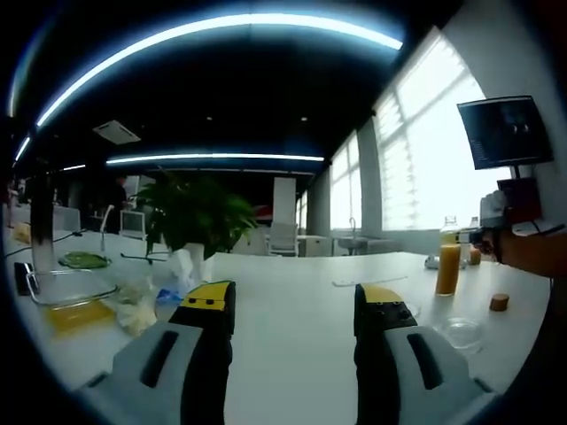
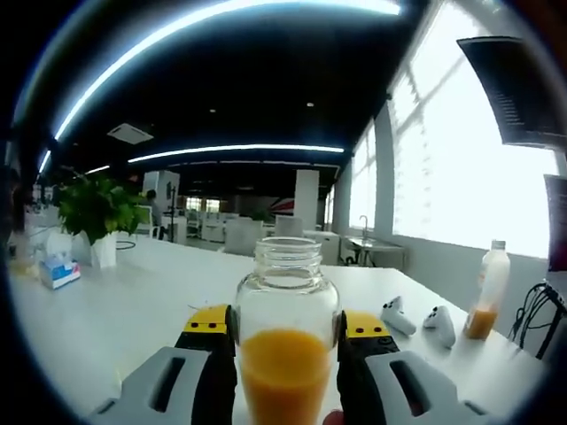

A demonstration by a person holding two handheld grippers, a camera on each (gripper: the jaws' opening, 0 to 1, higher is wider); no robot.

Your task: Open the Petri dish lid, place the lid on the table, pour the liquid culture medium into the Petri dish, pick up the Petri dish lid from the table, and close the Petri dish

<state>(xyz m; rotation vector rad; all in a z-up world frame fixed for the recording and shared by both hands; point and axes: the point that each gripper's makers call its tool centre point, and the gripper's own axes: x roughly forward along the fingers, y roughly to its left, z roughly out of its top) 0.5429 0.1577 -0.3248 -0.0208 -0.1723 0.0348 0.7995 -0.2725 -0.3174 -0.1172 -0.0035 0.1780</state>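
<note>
Left gripper [image 1: 294, 305] at lower centre of left gripper view, fingers spread and empty over bare white bench [image 1: 292, 279]. Petri dish [image 1: 462, 332] lower right, near a brown cap [image 1: 500, 302]; flat lid [image 1: 369, 282] just beyond the right finger. Clutter and a plant [image 1: 193, 212] at left. In right gripper view, right gripper [image 2: 285, 332] clamped on open jar [image 2: 285, 332] half full of orange medium, centre bottom; two white controllers [image 2: 416, 320] to the right.

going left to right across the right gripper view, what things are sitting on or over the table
tissue box → potted plant → glass jar of orange liquid held in the right gripper → two white controllers → plastic bottle with a little orange liquid
</note>
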